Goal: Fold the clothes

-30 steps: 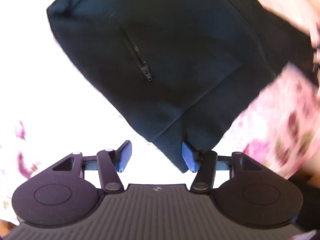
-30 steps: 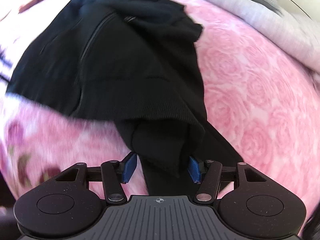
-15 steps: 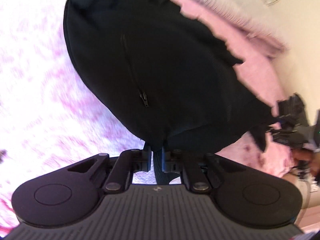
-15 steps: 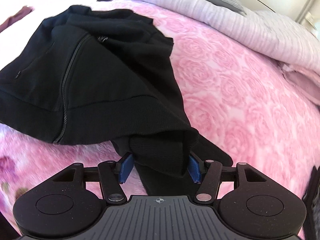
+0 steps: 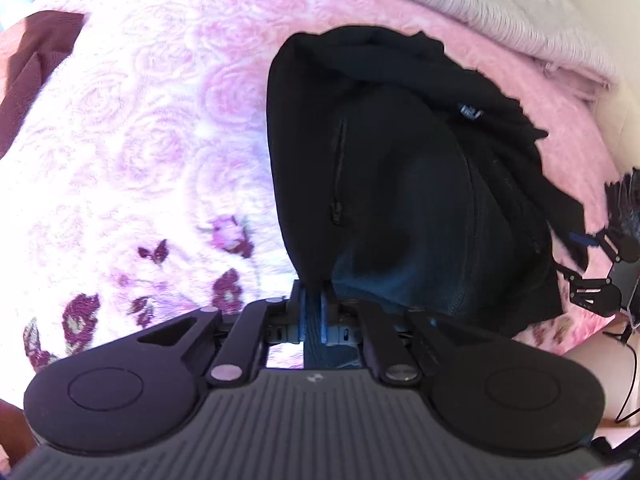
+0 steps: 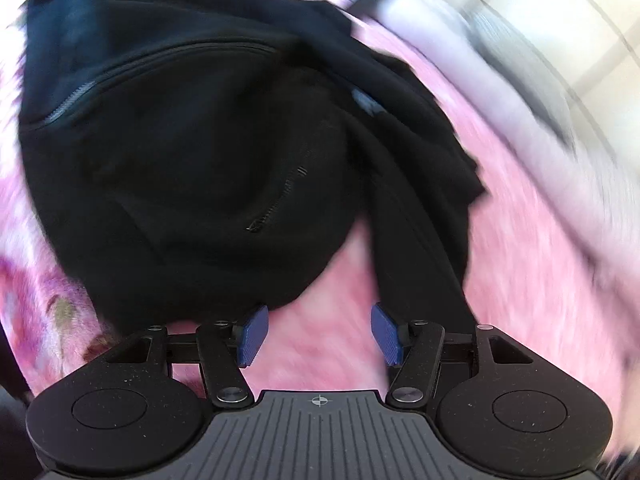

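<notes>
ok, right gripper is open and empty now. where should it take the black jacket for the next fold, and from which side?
Probably the loose sleeve: it trails off the black jacket as a narrow strip toward the right gripper, thin enough for the open jaws. Come in low from the near edge of the pink blanket. The left gripper is shut on the hem corner.
</notes>
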